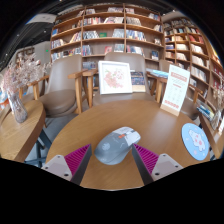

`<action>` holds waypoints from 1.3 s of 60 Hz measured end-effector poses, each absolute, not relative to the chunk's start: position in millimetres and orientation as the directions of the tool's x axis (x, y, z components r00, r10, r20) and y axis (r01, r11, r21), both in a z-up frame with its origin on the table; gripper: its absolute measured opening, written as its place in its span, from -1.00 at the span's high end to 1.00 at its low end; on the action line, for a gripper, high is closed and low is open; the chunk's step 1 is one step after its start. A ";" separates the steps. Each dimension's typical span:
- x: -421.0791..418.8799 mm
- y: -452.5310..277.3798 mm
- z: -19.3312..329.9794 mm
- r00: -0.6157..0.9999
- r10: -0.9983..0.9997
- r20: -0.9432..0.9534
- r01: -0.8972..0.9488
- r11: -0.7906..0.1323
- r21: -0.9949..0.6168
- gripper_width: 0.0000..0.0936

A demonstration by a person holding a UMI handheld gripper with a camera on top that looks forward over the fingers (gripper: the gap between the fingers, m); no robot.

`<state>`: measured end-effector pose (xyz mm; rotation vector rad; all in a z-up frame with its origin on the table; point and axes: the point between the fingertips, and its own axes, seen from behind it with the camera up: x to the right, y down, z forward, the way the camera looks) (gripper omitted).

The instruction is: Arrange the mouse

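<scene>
A grey mouse (112, 149) lies flat on the round wooden table (100, 120), between the fingers, with a gap at each side. Its nose points to about 1 o'clock, toward a small white-and-red part just ahead.

A round wooden bench (90, 125) carries a grey mouse (113, 148) near its front edge, with a small white card (128, 133) touching the mouse's far side. A round blue disc (196, 141) lies off to the right. At the far edge stand a framed picture (115, 77) and a tilted sign (175, 88).
</scene>
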<state>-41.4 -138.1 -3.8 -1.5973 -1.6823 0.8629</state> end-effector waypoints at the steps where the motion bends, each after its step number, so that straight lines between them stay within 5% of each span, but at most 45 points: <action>1: -44.8 -137.8 -4.1 -0.041 0.999 0.022 0.568 0.041 -0.822 -0.81; 40: -118.9 -152.4 -13.8 -0.054 0.999 0.004 0.604 0.035 -0.796 -0.78; 44: -122.0 -151.4 -14.1 -0.052 0.999 0.009 0.602 0.038 -0.798 -0.62; 46: -123.9 -148.6 -13.9 -0.051 0.999 0.019 0.598 0.046 -0.800 -0.42; 47: -124.7 -146.8 -13.6 -0.049 0.998 0.027 0.596 0.051 -0.801 -0.11; 54: -121.7 -147.5 -10.0 -0.095 0.994 0.044 0.600 0.093 -0.795 0.00; 67: -101.1 -127.1 42.0 -0.123 0.992 -0.034 0.567 0.042 -0.823 0.01; 78: -90.9 -24.1 104.0 -0.077 0.997 0.005 0.502 0.043 -0.864 0.01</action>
